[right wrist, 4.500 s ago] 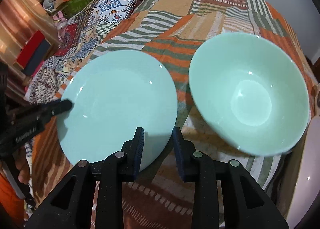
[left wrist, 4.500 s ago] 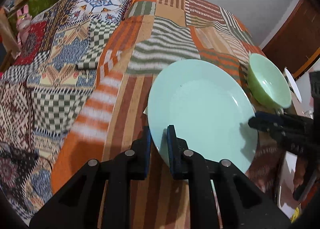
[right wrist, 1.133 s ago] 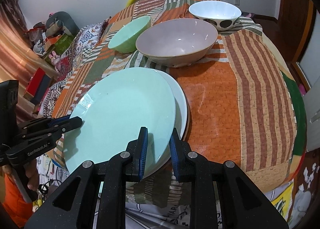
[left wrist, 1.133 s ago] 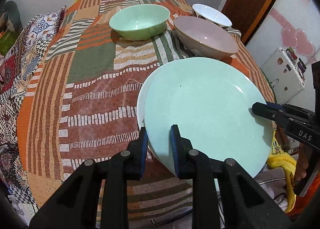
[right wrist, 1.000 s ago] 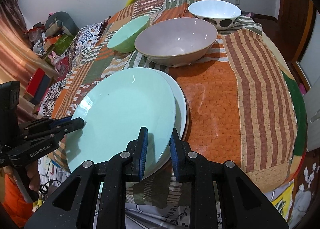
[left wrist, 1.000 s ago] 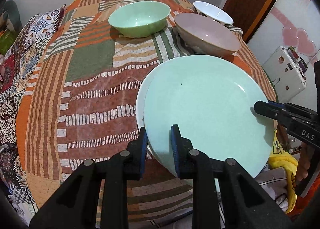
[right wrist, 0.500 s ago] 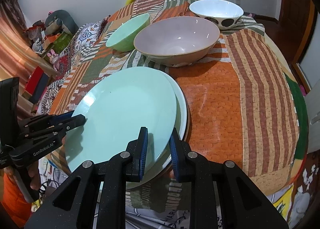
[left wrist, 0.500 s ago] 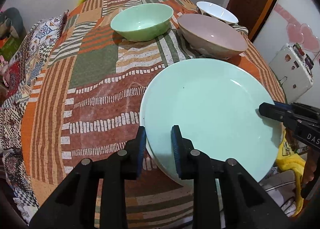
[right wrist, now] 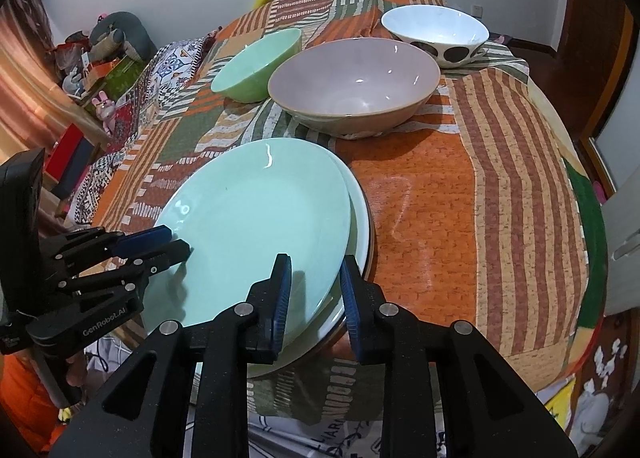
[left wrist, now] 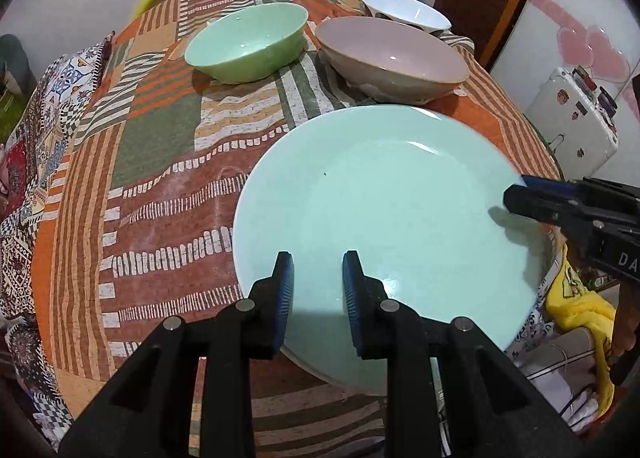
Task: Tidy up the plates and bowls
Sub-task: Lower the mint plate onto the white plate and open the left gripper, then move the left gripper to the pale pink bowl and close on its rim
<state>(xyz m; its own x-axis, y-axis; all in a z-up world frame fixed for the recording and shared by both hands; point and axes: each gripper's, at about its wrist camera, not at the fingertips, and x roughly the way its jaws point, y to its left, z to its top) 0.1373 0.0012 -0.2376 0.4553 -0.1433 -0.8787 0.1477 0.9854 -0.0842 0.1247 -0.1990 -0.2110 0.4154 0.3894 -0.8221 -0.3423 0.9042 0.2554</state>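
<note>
Three bowls [right wrist: 354, 88] beyond stacked plates [right wrist: 256, 234]

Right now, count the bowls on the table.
3, all beyond the stacked plates: green bowl far left, pinkish-grey bowl in the middle, white spotted bowl far right. None looks hidden.

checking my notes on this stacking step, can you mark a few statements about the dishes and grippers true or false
1. The mint green plate lies on top of a white plate. True.
2. The pink bowl is stacked inside the green bowl. False: they stand side by side on the patchwork cloth.
3. The spotted white bowl is farthest from the plates. True.
4. Only the right gripper is at the plate. False: the left gripper is at its rim too.
</note>
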